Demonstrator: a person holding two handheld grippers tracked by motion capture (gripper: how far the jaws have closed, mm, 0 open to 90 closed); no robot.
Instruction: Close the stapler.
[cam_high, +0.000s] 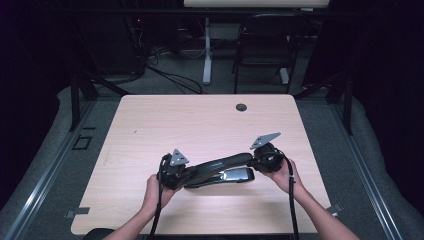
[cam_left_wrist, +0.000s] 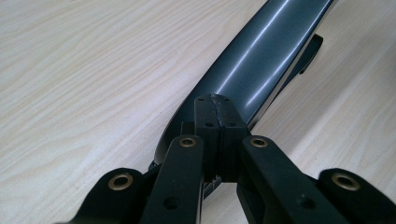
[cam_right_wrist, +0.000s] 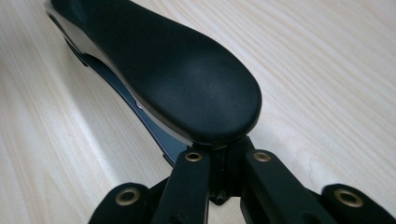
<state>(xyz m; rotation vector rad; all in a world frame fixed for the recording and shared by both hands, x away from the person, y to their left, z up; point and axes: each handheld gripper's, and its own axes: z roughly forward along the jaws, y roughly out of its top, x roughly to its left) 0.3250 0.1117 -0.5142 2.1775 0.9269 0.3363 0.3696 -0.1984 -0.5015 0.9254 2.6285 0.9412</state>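
A long black stapler (cam_high: 220, 167) lies on the light wooden table (cam_high: 200, 120), near its front edge. Its upper arm rises toward the right end. My left gripper (cam_high: 186, 175) is at the stapler's left end. In the left gripper view the pads (cam_left_wrist: 208, 121) are pressed together, shut, right against the glossy arm of the stapler (cam_left_wrist: 261, 60). My right gripper (cam_high: 256, 161) meets the stapler's right end. In the right gripper view the rounded matte handle of the stapler (cam_right_wrist: 177, 79) lies over the gripper (cam_right_wrist: 227, 151). Its jaws are drawn together and their tips are hidden under the handle.
A round cable hole (cam_high: 241, 107) sits near the table's far edge. Behind the table stand a dark chair (cam_high: 265, 45) and a white desk leg (cam_high: 206, 50) with cables on the floor. A person's forearms come in from the bottom.
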